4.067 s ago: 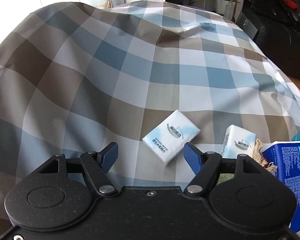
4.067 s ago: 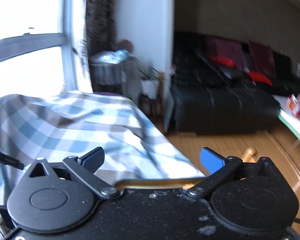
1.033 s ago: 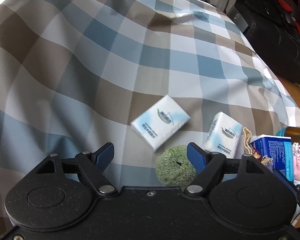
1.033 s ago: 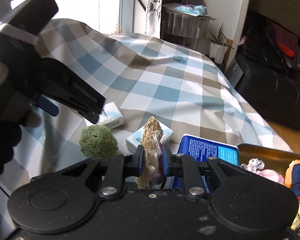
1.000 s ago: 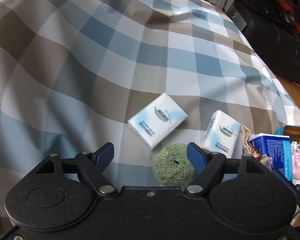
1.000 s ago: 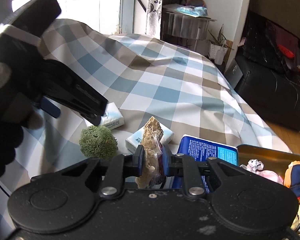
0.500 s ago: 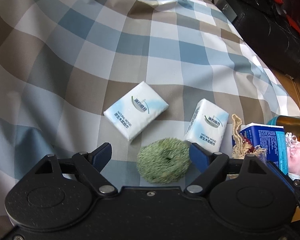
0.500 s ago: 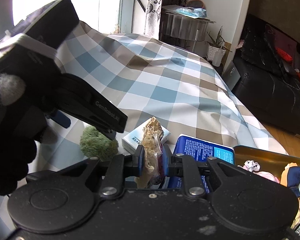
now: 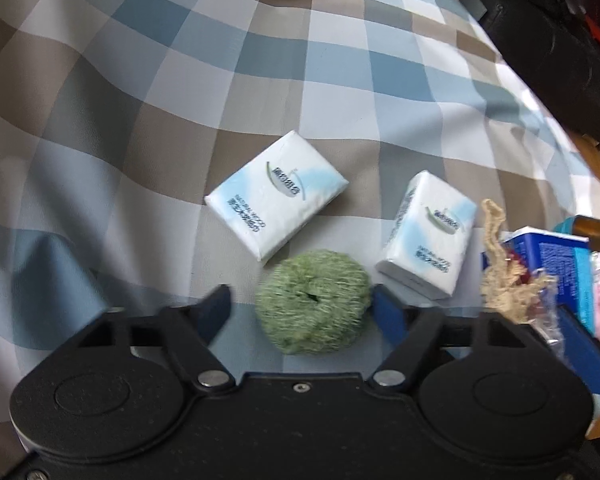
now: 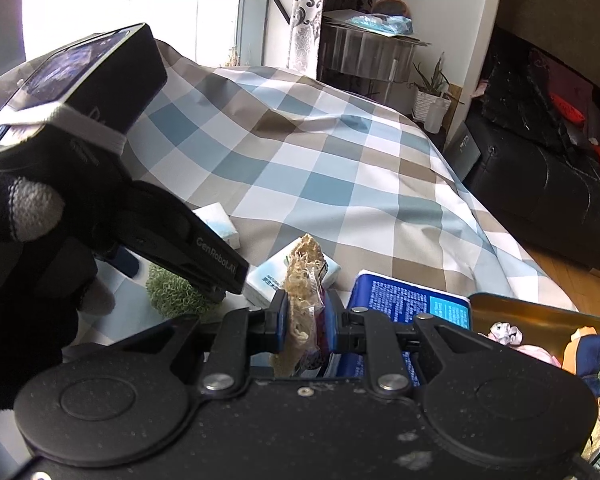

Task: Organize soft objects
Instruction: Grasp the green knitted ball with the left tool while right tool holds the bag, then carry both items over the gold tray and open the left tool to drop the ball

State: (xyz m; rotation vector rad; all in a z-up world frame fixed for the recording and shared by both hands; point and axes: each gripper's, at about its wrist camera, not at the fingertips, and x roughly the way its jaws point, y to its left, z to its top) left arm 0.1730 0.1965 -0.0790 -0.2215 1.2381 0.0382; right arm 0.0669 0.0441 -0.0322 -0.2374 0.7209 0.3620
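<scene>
Left gripper [image 9: 302, 308], jaws spread wide and holding nothing, poised low over a round green fuzzy scrubbing pad [image 9: 313, 301] that lies between the two blue fingertips [image 9: 388, 312] on the blue, brown and white checked cloth [image 9: 260, 60] covering the worktop; the right fingertip is close against the pad's edge, though contact cannot be told, the left one apart from it; just beyond the pad, a white and pale-blue pocket tissue pack [image 9: 276, 194] lying flat, and a second such pack [image 9: 428, 236] to its right, tilted; right gripper [image 10: 306, 326], jaws closed on a tan, fibrous loofah piece in clear wrapping [image 10: 302, 300], held upright above the cloth; directly behind it, a dark-blue printed tissue package [image 10: 412, 304]; at far right, a gold-coloured metal tray [image 10: 540, 316] containing pink and navy fabric items [image 10: 580, 350]; the person's black-gloved left hand [image 10: 24, 272] grips the left gripper's handle.
</scene>
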